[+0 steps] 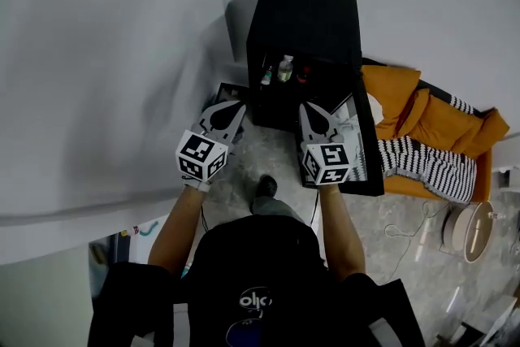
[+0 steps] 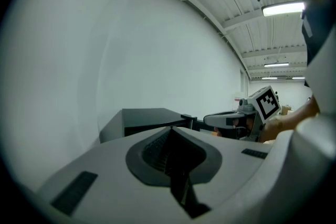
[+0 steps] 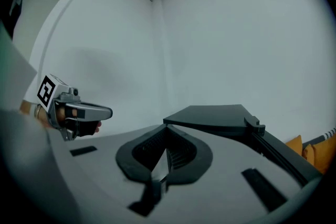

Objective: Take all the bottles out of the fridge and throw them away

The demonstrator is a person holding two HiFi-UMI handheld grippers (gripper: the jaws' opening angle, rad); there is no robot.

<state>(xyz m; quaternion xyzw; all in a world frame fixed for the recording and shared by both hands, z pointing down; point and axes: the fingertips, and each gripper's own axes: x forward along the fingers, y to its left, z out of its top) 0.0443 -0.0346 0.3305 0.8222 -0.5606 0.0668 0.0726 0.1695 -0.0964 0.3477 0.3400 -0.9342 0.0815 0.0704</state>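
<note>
A small black fridge (image 1: pixel 305 20) stands open against the white wall, its door (image 1: pixel 370 146) swung out to the right. Inside I see a clear bottle with a white label (image 1: pixel 285 69), a smaller bottle with a green label (image 1: pixel 266 76) to its left, and a dark bottle with red (image 1: pixel 303 75) to its right. My left gripper (image 1: pixel 231 111) and right gripper (image 1: pixel 313 117) are both held just in front of the fridge, jaws shut, nothing in them. The left gripper view shows the fridge top (image 2: pixel 147 115) and the right gripper (image 2: pixel 212 119); the right gripper view shows the fridge top (image 3: pixel 215 115) and the left gripper (image 3: pixel 107 112).
An orange cushion with a black-and-white striped cloth (image 1: pixel 426 158) lies to the right of the fridge door. A round wooden stool (image 1: pixel 471 232) and cables sit on the floor further right. The white wall (image 1: pixel 106 53) runs along the left.
</note>
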